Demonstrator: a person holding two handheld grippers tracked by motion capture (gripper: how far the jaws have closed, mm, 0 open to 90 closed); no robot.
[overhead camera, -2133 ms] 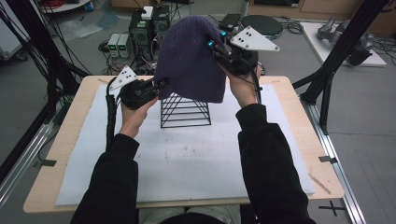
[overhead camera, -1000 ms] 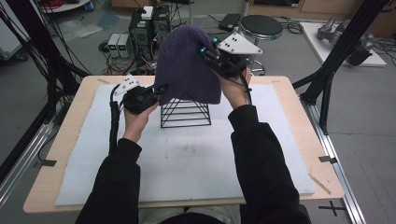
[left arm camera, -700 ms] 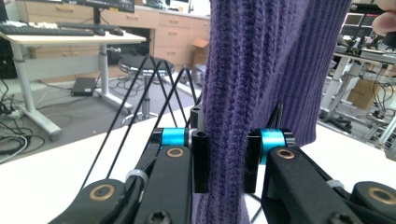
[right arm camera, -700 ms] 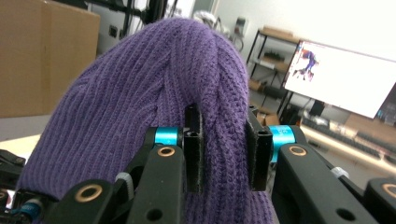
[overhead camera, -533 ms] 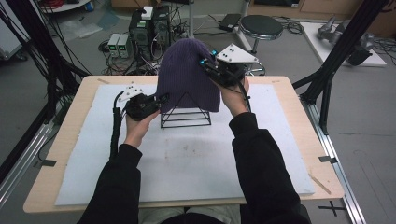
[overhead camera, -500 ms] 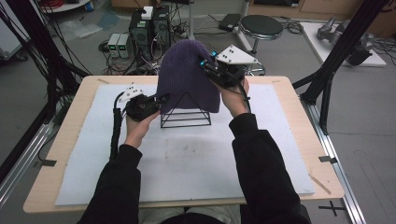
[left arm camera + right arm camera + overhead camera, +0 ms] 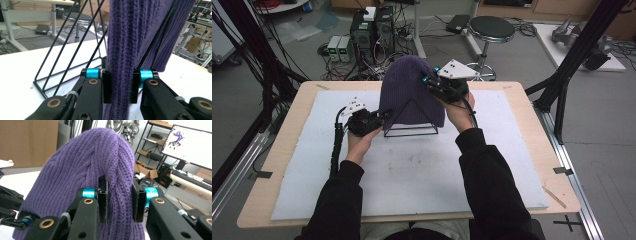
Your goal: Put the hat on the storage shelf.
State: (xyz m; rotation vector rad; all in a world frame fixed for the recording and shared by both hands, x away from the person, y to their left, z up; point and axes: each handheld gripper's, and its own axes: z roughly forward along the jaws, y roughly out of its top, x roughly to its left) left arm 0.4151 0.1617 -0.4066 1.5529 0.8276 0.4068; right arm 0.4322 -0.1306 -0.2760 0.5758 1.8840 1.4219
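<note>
Table point(image 7: 522, 125) carried a white foam mat point(image 7: 422, 175), and near its far middle stood a black wire pyramid frame point(image 7: 411, 131) with a purple knit beanie point(image 7: 404, 85) draped over it, crown up, hem hanging low on the frame's sides. Beanie's long axis ran roughly vertical, apex to hem, in line with the frame's peak. Left gripper point(image 7: 379, 117) sat low at the frame's left base corner, jaws pressed on a vertical fold of the hem; in the left gripper view the knit ran straight up between the pads point(image 7: 107, 86), frame wires point(image 7: 62, 47) just beside and behind it. Right gripper point(image 7: 432, 82) sat higher, on the beanie's upper right flank near the crown, jaws pinching a ridge of knit; in the right gripper view the fabric bulged up between the pads point(image 7: 103, 202) and the left gripper point(image 7: 15, 220) showed farther down at lower left. So the two grips lay diagonal: left low at the hem, right high near the top, frame between them. Judgement: hat looked mostly seated, and the next pull would probably run downward along that vertical axis; left gripper was nearer the hem, so it was better placed for the tug, with the right steadying the crown. Risk: a snag on the wire or the light frame tipping.
</note>
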